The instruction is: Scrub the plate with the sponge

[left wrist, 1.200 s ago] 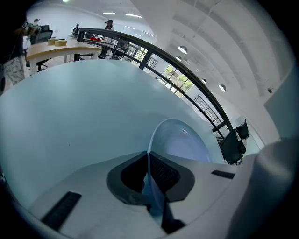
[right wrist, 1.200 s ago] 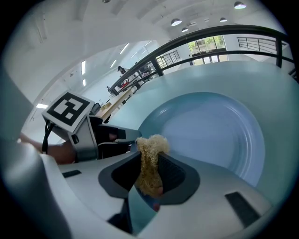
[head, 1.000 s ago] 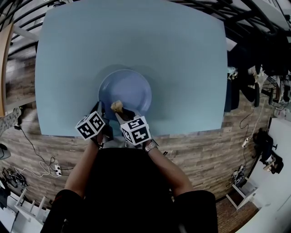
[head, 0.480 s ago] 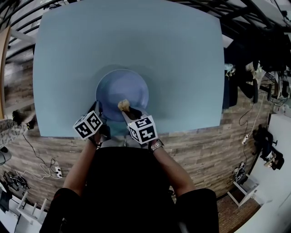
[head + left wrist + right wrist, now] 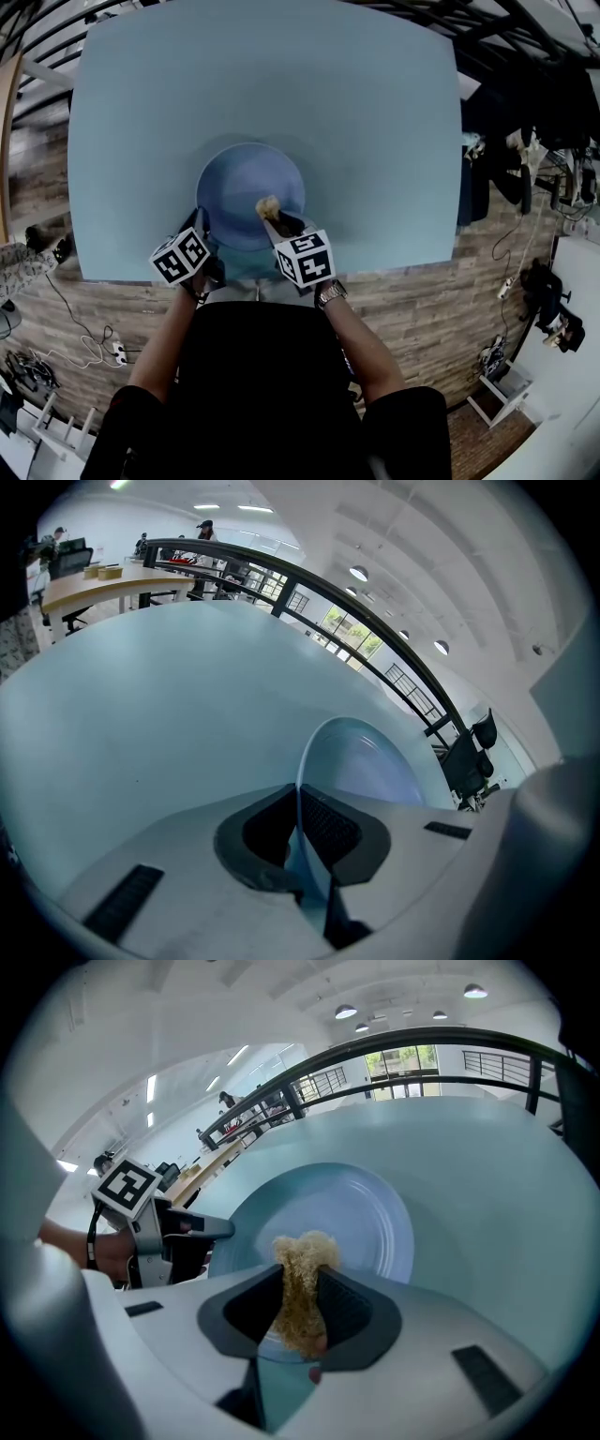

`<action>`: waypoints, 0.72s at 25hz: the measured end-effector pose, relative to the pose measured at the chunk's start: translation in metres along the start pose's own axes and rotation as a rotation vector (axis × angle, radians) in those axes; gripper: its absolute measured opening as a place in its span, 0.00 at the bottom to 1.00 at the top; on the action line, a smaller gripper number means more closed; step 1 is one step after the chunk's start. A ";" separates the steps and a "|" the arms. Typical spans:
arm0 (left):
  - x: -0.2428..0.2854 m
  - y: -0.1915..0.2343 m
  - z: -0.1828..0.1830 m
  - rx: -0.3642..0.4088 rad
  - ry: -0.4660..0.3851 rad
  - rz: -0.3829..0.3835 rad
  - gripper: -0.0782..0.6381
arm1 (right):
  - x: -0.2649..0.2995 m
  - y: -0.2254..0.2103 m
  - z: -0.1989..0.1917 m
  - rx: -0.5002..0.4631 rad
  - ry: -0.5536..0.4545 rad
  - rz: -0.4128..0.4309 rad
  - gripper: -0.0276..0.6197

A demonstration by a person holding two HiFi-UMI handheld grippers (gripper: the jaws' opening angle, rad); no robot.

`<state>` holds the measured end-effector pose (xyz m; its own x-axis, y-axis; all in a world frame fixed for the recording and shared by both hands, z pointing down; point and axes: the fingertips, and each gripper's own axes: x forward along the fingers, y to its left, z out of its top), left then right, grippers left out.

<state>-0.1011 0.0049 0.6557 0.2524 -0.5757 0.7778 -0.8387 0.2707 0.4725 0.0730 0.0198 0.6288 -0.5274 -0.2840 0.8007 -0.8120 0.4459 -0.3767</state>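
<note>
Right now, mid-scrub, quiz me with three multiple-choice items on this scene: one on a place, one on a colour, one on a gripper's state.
1. Where is the sponge? A) over the near right part of the plate B) beyond its far edge C) under it
2. Plate colour? A) white B) blue C) red
3. The left gripper is: A) open B) shut on the plate's rim C) shut on the sponge
Answers: 1 A, the right gripper holds it there; 2 B, blue in every view; 3 B, the rim runs between its jaws.
</note>
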 end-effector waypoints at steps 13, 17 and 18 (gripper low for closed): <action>0.004 0.000 -0.003 0.034 0.026 0.012 0.12 | -0.001 -0.039 0.024 -0.068 -0.024 -0.062 0.20; 0.004 0.003 -0.005 0.046 0.045 0.023 0.12 | 0.000 -0.044 0.031 -0.083 -0.037 -0.079 0.21; 0.003 0.004 -0.004 0.048 0.049 0.023 0.12 | 0.001 -0.044 0.033 -0.086 -0.041 -0.084 0.21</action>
<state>-0.1018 0.0071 0.6617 0.2546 -0.5311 0.8081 -0.8664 0.2459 0.4346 0.1000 -0.0279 0.6309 -0.4700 -0.3573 0.8071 -0.8300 0.4899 -0.2665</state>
